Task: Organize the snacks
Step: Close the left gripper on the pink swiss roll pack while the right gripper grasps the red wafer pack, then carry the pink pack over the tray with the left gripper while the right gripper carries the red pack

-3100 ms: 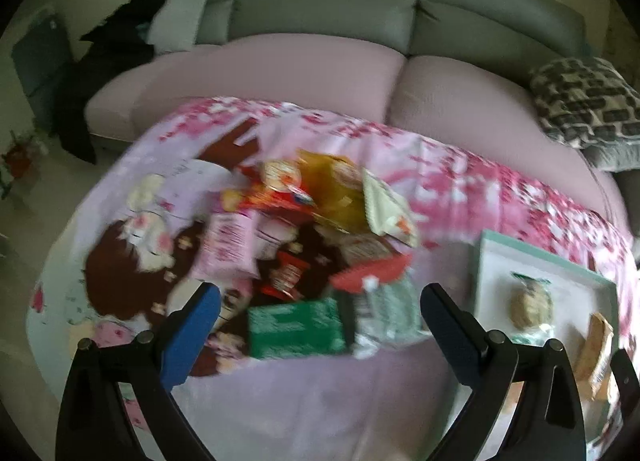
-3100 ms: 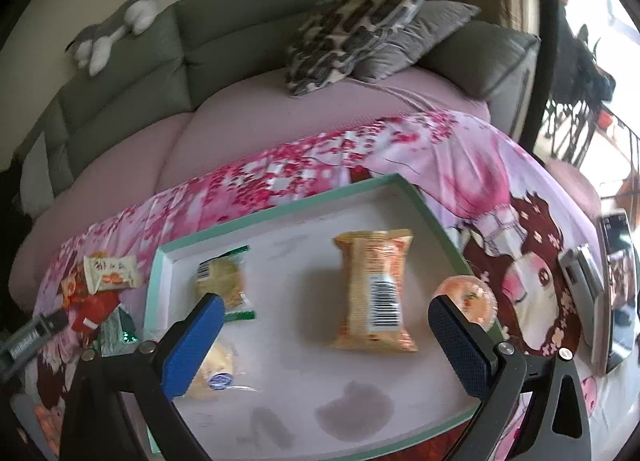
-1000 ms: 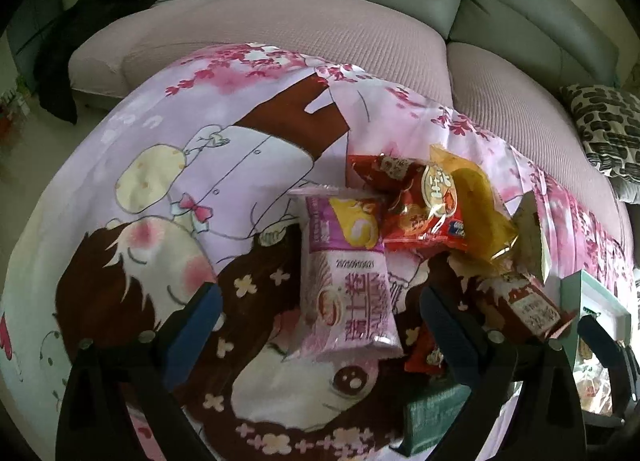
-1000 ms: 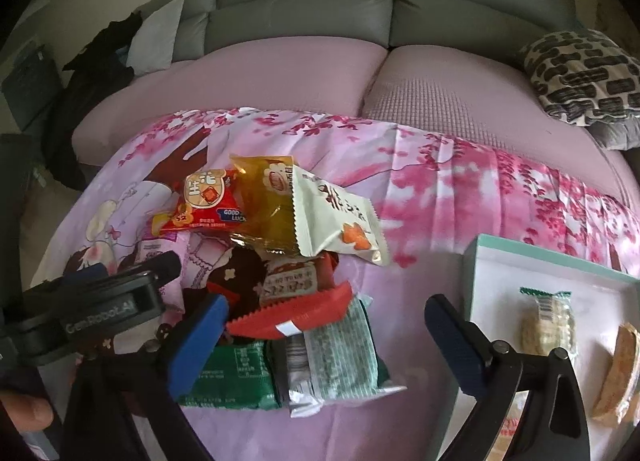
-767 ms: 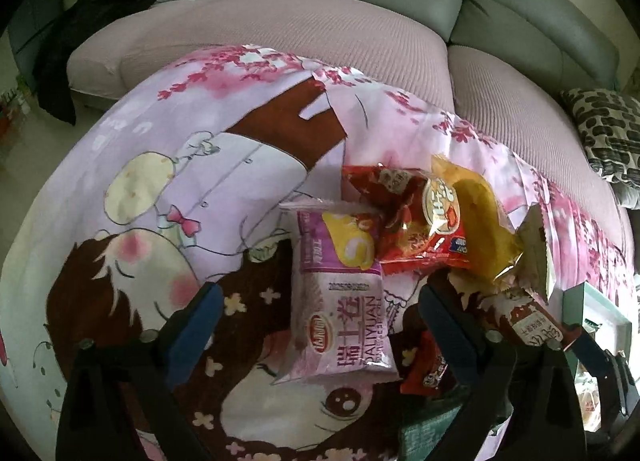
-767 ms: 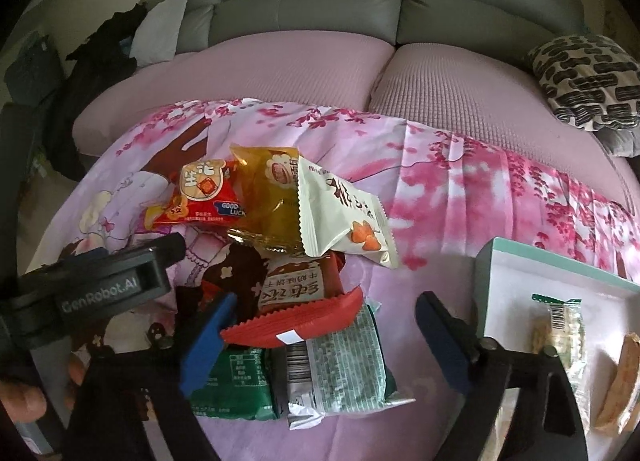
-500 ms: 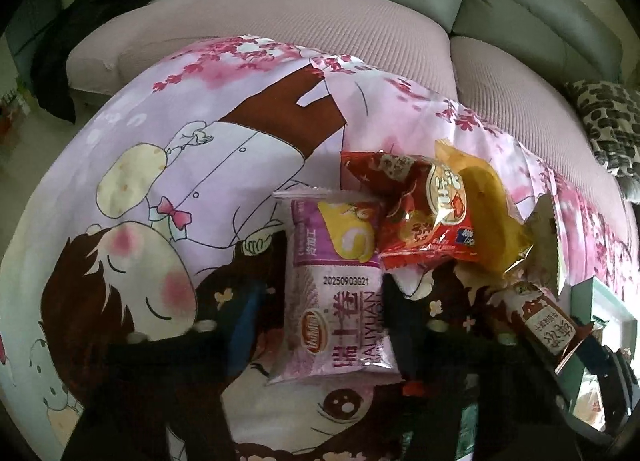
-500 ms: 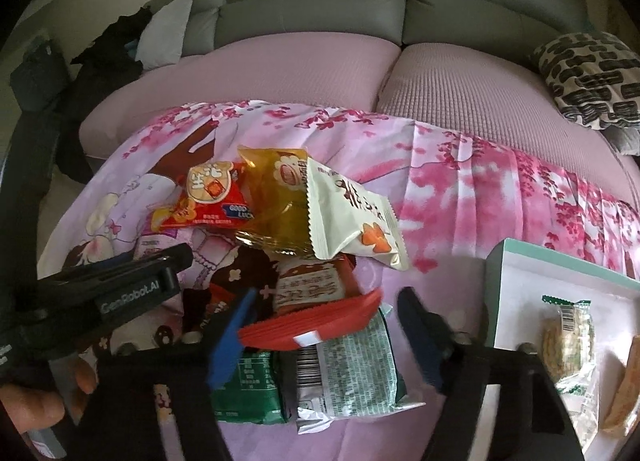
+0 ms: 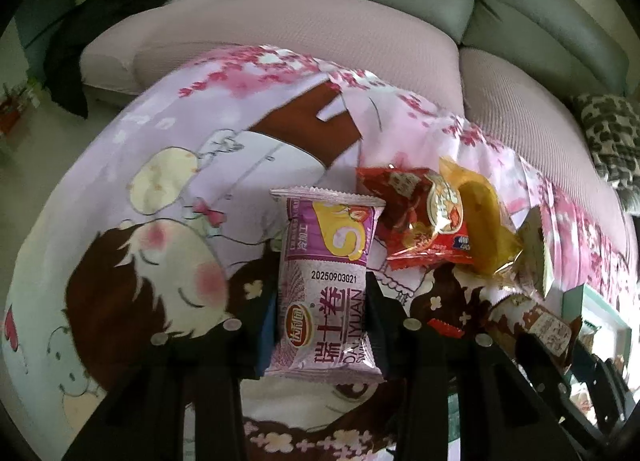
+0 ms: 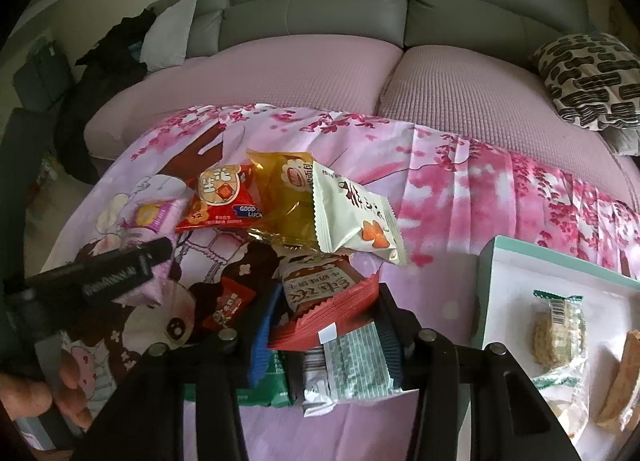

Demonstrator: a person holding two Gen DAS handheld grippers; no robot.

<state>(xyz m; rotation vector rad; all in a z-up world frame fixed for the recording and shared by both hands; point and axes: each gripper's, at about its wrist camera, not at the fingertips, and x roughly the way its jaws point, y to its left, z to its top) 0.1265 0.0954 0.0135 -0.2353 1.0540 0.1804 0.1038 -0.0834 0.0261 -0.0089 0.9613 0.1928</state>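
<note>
Grey sofa cushions and a mauve seat (image 10: pixel 280 73) fill the background, and a pink cartoon-printed cloth (image 9: pixel 168 165) is spread over the counter in front of them. On this cloth the snacks are heaped, with a mint-rimmed tray (image 10: pixel 490 261) to the right that already holds a green-trimmed biscuit pack (image 10: pixel 558 327) and other wrapped items.

The left tongs (image 9: pixel 322 325) are closed on the purple roll-cake packet (image 9: pixel 332 273), which is gripped across its lower half. The right tongs (image 10: pixel 324 329) are pressed in around a red packet (image 10: pixel 320 309) that lies on top of a green-striped silver packet (image 10: pixel 352 365); they appear to be gripping it.

Trouble could come from the soft, air-filled wrappers: the purple packet is held only by its sides and could slip out or swing once lifted. The red packet overlaps its neighbours, so the silver one beneath, or the small red sweet (image 10: pixel 228 303) just beside it, could be dragged along or knocked off the heap.

Further back a red cracker bag (image 10: pixel 224 201), a yellow packet (image 10: pixel 288 197) and a white nut packet (image 10: pixel 352 217) are stacked touching one another. The tray's near wall is judged to stand in the way of the trip to the right.
</note>
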